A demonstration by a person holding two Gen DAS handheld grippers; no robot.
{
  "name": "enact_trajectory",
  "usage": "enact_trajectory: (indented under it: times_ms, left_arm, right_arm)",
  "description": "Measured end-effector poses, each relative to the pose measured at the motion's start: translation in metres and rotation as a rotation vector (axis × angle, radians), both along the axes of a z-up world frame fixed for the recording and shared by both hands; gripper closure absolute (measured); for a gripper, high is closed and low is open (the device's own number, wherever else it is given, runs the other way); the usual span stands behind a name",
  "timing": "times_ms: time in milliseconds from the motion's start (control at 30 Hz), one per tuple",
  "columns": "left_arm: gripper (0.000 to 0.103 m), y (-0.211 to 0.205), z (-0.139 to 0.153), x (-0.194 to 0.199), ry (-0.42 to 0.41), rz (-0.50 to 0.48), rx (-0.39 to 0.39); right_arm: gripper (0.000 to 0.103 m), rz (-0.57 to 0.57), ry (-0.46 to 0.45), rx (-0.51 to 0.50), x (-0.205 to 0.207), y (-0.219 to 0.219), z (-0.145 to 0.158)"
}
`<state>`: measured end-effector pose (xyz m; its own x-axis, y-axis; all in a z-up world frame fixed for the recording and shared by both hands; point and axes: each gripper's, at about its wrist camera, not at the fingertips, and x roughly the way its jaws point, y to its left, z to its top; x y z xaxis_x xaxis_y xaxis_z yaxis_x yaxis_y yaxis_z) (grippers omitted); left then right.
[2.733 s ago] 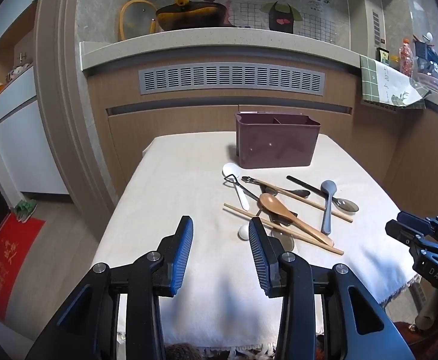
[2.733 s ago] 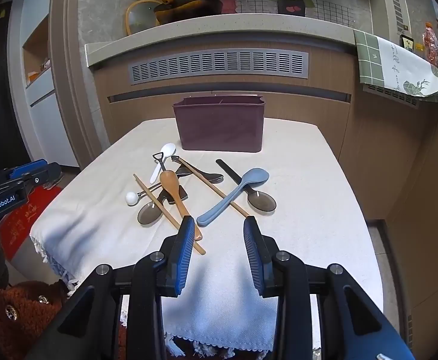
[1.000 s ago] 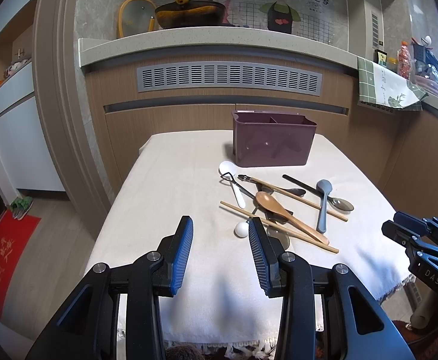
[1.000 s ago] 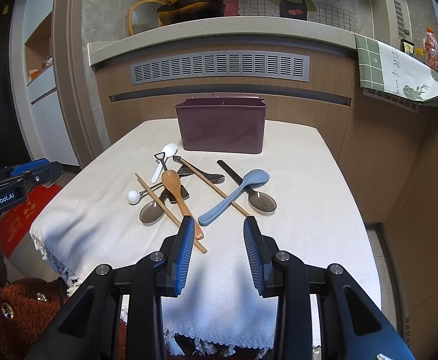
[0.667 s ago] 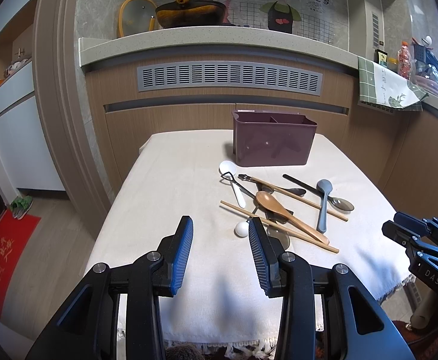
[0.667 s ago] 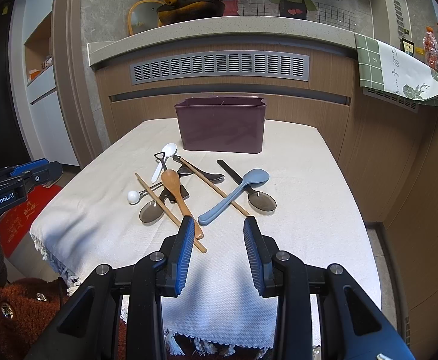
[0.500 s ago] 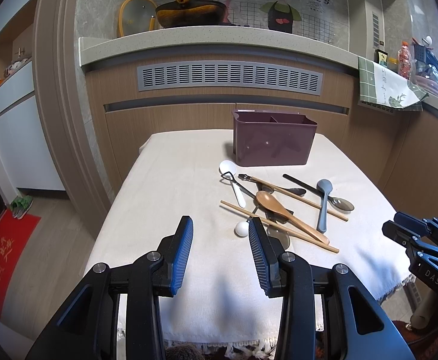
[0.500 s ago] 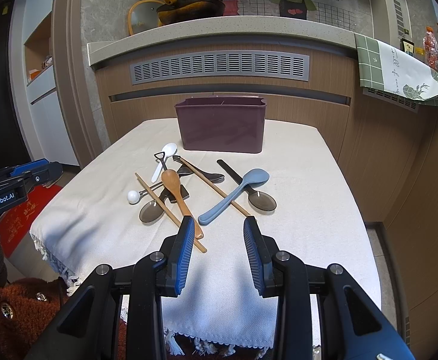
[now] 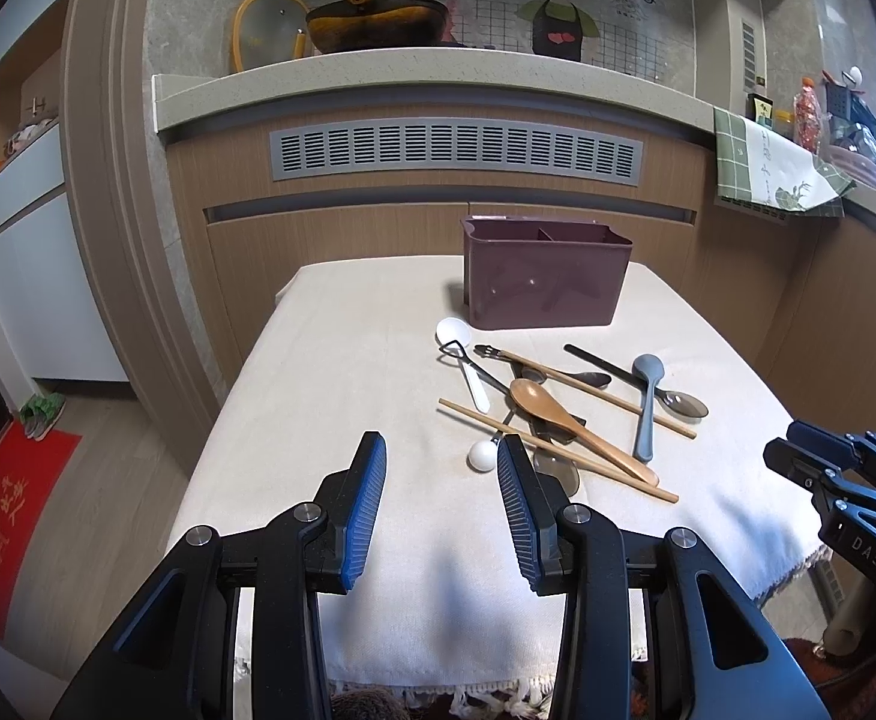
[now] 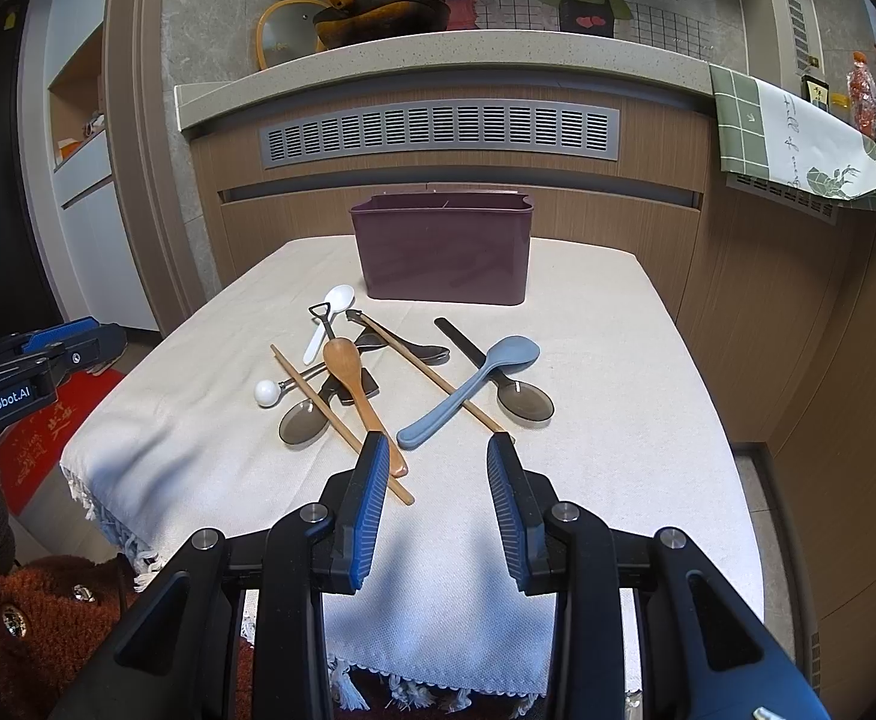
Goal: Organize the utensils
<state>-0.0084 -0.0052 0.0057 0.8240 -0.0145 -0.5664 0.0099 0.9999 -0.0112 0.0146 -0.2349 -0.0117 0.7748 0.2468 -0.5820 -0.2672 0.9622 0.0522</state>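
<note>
Utensils all loose on desk, nothing sorted yet.
Left gripper and right gripper hover at near edge, fingers open, empty. Beyond them the pile: chopsticks, wooden spoon, blue spoon, white spoon, dark spoons crossed together. Farthest, purple bin; inside mostly hidden, looks empty. Overlaps make exact count unclear.

Both wrist views face the table from its near edge.

We see bare cloth left of the utensil pile; the purple caddy blocks behind it.
</note>
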Motion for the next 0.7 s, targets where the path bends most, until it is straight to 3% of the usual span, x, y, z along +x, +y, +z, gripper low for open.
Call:
enact_trajectory:
  times_ms: [267, 467, 567, 700]
  left_arm:
    - [0.063, 0.011, 0.0, 0.039, 0.045, -0.066, -0.07]
    - [0.063, 0.044, -0.007, 0.086, 0.085, -0.032, -0.278]
    - [0.063, 0.053, -0.017, 0.1, 0.071, 0.02, -0.241]
    - [0.063, 0.065, -0.035, 0.118, 0.129, 0.049, -0.24]
  right_arm:
    - [0.07, 0.035, 0.001, -0.032, 0.026, 0.0, 0.002]
    - [0.071, 0.153, 0.1, -0.041, 0.075, 0.015, -0.008]
    - [0.071, 0.244, 0.162, -0.052, 0.1, 0.033, -0.019]
    - [0.071, 0.347, 0.23, -0.089, 0.132, 0.064, -0.039]
